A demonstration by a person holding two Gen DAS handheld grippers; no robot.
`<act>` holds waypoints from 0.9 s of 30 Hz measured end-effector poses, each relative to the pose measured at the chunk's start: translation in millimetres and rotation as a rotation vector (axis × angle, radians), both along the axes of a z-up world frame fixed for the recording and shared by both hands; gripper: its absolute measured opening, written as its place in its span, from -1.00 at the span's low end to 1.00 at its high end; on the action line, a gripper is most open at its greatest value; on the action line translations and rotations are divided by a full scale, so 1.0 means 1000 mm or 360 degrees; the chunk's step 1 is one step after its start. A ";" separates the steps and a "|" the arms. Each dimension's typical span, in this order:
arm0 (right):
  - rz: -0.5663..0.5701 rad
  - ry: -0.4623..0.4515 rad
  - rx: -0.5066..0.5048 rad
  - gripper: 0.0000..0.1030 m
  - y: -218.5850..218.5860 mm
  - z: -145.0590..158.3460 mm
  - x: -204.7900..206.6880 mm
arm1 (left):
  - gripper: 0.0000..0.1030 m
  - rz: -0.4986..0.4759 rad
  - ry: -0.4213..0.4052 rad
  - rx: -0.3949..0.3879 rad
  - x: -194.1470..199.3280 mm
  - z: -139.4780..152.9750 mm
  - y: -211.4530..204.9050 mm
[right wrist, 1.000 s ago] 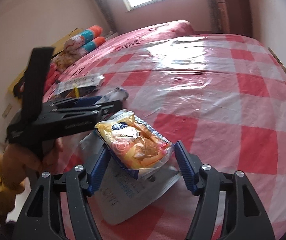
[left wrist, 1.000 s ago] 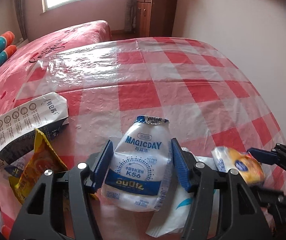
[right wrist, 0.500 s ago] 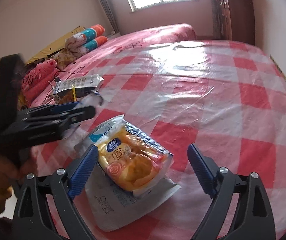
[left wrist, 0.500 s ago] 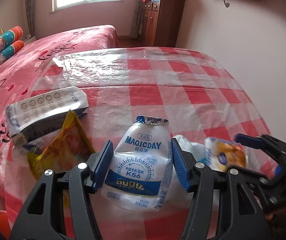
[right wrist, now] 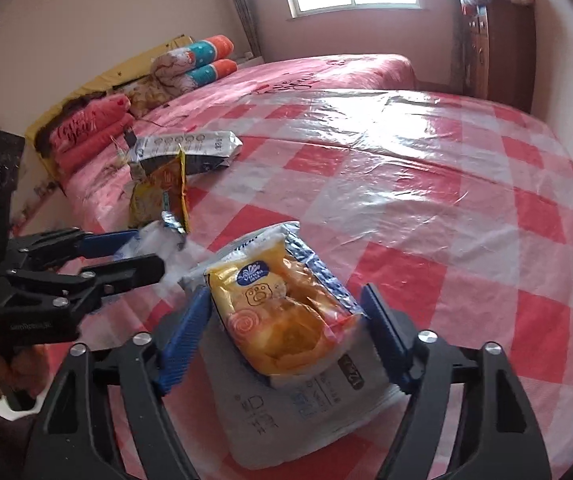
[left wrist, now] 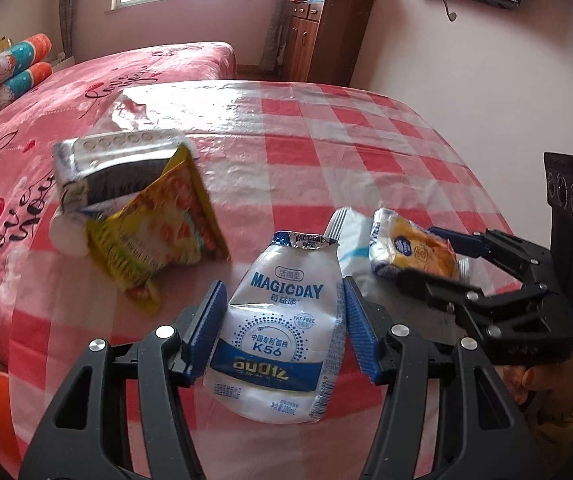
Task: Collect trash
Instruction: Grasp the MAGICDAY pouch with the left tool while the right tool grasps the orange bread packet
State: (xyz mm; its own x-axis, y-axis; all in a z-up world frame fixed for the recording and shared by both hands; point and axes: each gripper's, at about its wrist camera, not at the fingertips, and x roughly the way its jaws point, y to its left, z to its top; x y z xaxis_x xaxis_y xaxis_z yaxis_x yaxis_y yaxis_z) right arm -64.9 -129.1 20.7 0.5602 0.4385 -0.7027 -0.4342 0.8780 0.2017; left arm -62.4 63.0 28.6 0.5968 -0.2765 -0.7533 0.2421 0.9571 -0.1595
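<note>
My left gripper (left wrist: 282,328) is shut on a white and blue MAGICDAY pouch (left wrist: 282,328) and holds it above the checked cloth (left wrist: 326,152). My right gripper (right wrist: 286,320) has its jaws around a yellow snack packet (right wrist: 282,312) that rests on a flat white wrapper (right wrist: 306,404); the left pad touches it and the right pad stands a little apart. The packet (left wrist: 414,252) and right gripper (left wrist: 446,264) also show in the left wrist view. A yellow noodle bag (left wrist: 158,232) and a silver and black bag (left wrist: 114,160) lie to the left.
The trash lies on a red and white checked plastic cloth spread over a pink bed (right wrist: 326,76). Rolled bedding (right wrist: 198,60) lies at the head. A wooden cabinet (left wrist: 322,36) stands by the far wall. A wall (left wrist: 486,100) runs along the bed's right side.
My right gripper let go of the yellow packet, opened wide, then narrowed around it again. My left gripper kept the pouch and drew back and up.
</note>
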 end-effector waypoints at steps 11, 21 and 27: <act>0.0095 0.0065 -0.0072 0.69 0.016 0.002 -0.015 | 0.16 0.0019 0.0045 -0.0029 -0.022 -0.010 0.021; 0.0021 -0.0077 -0.0163 0.56 0.029 0.003 -0.016 | 0.16 0.0013 0.0046 -0.0096 -0.032 -0.013 0.033; 0.0027 -0.0086 -0.0250 0.32 0.039 0.001 -0.023 | 0.16 0.0013 0.0045 -0.0133 -0.039 -0.015 0.042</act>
State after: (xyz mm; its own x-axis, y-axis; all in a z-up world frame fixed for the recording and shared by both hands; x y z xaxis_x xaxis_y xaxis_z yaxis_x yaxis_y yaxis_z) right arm -87.4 -89.8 21.8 0.5924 0.3352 -0.7326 -0.4554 0.8894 0.0386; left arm -101.1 105.3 13.8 0.5780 -0.3344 -0.7444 0.2284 0.9420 -0.2459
